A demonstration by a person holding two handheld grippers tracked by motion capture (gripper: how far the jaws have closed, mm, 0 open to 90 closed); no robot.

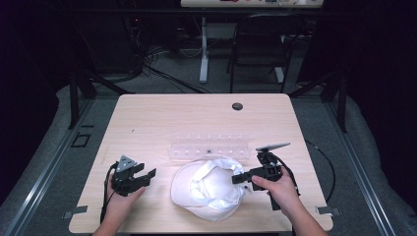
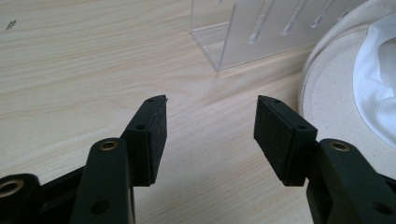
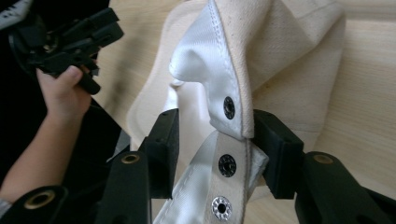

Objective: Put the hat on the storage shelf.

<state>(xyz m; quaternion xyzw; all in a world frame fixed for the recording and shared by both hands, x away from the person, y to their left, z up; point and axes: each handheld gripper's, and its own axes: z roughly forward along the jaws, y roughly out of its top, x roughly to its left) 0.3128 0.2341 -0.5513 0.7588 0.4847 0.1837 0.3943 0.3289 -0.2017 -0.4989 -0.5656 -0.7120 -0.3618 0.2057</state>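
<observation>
Right tongs (image 3: 212, 135) straddle the cap's (image 1: 209, 189) snap strap, jaws apart, one pad touching its edge. Left tongs (image 2: 210, 121) gape wide just beside the brim. Cream cap lies upside down on the worktop (image 1: 147, 118), white lining showing.

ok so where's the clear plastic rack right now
In the high view the clear rack stands mid-table, just behind the white cap, between the left gripper and right gripper.
</observation>
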